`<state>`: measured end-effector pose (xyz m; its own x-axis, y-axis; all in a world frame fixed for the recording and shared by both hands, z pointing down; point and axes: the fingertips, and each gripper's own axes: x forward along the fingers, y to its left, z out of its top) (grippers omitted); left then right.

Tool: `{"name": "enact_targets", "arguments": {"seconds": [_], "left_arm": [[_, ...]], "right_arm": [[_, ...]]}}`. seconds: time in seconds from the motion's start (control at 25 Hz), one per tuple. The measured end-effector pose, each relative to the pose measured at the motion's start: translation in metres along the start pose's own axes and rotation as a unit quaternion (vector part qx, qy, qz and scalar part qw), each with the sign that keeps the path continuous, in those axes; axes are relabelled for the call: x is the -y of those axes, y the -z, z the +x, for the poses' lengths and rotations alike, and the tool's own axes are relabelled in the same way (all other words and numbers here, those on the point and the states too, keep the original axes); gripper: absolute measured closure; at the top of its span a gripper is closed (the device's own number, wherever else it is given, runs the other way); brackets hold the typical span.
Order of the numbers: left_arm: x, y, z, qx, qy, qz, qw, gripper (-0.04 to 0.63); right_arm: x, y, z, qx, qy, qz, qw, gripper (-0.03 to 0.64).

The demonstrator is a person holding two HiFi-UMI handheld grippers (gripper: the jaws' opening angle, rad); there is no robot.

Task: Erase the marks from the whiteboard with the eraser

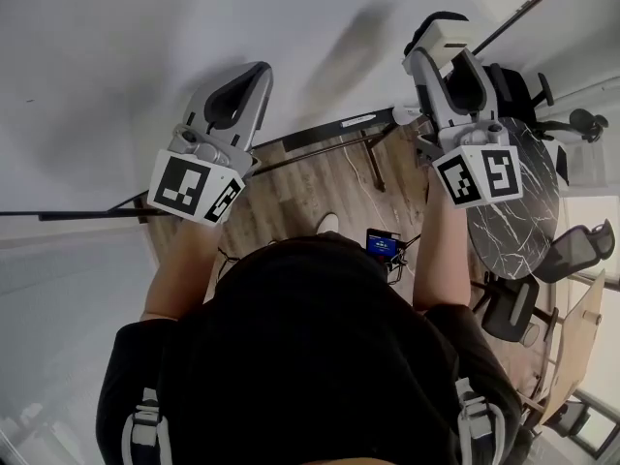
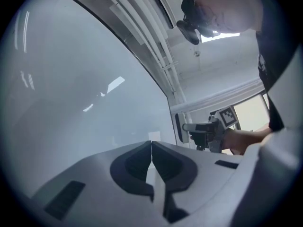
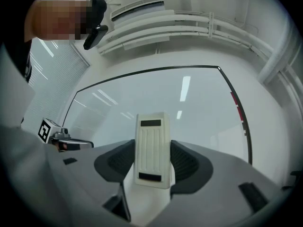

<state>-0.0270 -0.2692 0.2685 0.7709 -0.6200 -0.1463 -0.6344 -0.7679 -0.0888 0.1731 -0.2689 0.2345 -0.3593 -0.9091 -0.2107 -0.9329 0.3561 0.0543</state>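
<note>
The whiteboard (image 1: 145, 46) fills the top of the head view, close in front of me. My right gripper (image 1: 441, 35) is raised near its right part and is shut on a white ribbed eraser (image 3: 152, 148), which stands upright between the jaws and faces the glossy whiteboard (image 3: 156, 98). A short red streak (image 3: 235, 103) shows by the board's right frame; I see no other marks. My left gripper (image 1: 254, 74) is held up to the board further left. In the left gripper view its jaws meet with nothing between them (image 2: 151, 148).
Below the board are its dark stand rail (image 1: 320, 139) and a wooden floor (image 1: 320, 182). A round dark marble table (image 1: 513, 211) and black office chairs (image 1: 581, 245) stand to the right. A ceiling pipe (image 3: 213, 25) runs above the board.
</note>
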Motion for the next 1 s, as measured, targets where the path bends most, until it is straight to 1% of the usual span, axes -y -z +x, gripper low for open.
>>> {"name": "enact_targets", "arguments": {"seconds": [0.16, 0.32, 0.6, 0.8, 1.0], "left_arm": [[0.000, 0.006, -0.015, -0.003, 0.007, 0.002, 1.0000, 0.589], [0.013, 0.018, -0.030, -0.010, 0.024, 0.000, 0.9997, 0.589], [0.038, 0.043, -0.046, -0.030, 0.056, -0.011, 0.9979, 0.589], [0.058, 0.065, -0.061, -0.041, 0.074, -0.036, 0.9958, 0.589], [0.073, 0.074, -0.057, -0.051, 0.099, -0.037, 0.9931, 0.589]], "right_arm": [[-0.033, 0.018, -0.010, -0.019, -0.047, 0.006, 0.999, 0.383], [-0.063, 0.039, -0.026, -0.037, -0.073, 0.008, 0.997, 0.383], [-0.089, 0.071, -0.055, -0.044, -0.079, 0.041, 0.995, 0.385], [-0.105, 0.090, -0.082, -0.045, -0.075, 0.049, 0.995, 0.384], [-0.114, 0.112, -0.093, -0.068, -0.077, 0.042, 0.994, 0.383]]}}
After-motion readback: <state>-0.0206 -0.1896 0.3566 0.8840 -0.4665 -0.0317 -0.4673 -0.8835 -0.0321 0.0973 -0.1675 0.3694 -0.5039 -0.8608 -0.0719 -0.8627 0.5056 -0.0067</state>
